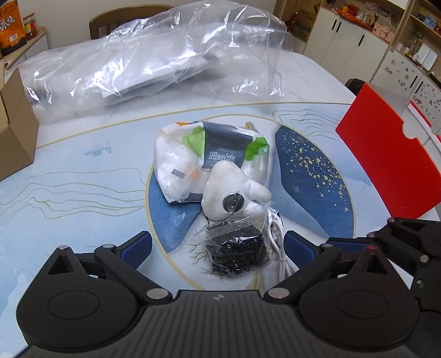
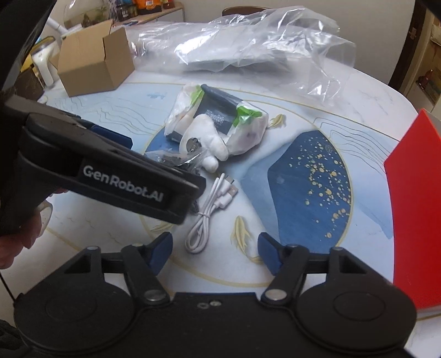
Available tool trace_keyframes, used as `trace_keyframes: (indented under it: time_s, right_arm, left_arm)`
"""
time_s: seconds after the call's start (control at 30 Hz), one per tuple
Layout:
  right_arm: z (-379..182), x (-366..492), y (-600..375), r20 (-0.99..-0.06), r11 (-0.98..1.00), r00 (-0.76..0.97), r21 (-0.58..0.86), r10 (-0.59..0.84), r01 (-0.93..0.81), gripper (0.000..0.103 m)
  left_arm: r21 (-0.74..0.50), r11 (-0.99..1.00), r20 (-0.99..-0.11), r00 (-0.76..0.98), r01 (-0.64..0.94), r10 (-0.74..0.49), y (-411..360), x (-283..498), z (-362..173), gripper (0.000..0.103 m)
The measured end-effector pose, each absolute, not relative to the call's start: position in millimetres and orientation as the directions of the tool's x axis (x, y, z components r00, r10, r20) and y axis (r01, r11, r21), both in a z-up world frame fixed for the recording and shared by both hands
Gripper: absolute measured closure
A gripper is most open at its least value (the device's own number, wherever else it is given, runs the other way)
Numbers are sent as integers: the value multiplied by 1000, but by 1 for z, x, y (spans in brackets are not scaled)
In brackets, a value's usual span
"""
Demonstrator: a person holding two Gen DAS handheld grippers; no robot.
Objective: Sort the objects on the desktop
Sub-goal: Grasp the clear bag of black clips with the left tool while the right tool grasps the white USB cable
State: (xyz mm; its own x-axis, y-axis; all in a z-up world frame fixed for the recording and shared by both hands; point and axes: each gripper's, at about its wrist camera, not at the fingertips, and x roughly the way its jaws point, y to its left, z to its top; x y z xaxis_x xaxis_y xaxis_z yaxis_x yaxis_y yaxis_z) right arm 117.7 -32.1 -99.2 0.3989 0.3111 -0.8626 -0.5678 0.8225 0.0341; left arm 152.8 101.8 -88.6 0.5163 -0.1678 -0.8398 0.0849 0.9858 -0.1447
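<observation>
Nearest, the coiled white cable [image 2: 210, 209] lies mid-worktop before the right claw [image 2: 215, 249], part-open and empty like the left claw [image 1: 217, 245] over the clear bag of black parts [image 1: 235, 247]; sorting looks unstarted.

This is a lived-in home, most likely a dining room. The round tabletop [image 1: 82, 192] carries a printed blue and white cover with gold fish, and a wooden chair [image 1: 124, 19] stands at its far edge. White cabinets [image 1: 347, 41] and open shelves [image 1: 419, 30] with small ornaments line one wall. A sideboard [image 1: 27, 41] holds snack bags and jars, and a cardboard box [image 2: 93, 60] sits on the tabletop.
</observation>
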Motion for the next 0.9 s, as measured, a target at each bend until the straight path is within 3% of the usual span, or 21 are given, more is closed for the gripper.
trace_keyframes:
  time_s: [0.3,0.4,0.63,0.9]
  right_arm:
    - [-106,123,-23,-859,826,422,2,290,-563,43]
    - [-106,126,-21,-856,827,424,8,297,-563,44]
    - [-107,132,-19,-846,816,429,12,316,-578,47]
    - [-107,138,-16,-835,808,440,10,331,-590,59]
  left_arm:
    - [-172,981,-847,495,88,-193,98,157,-97,9]
    - [-201,976,-841,496,85,-216,99,157,-97,17]
    - [-264,963,-825,505,56,-255,110,158,-94,51]
    - [-279,959,-821,507,46,-263,118,156,-94,66]
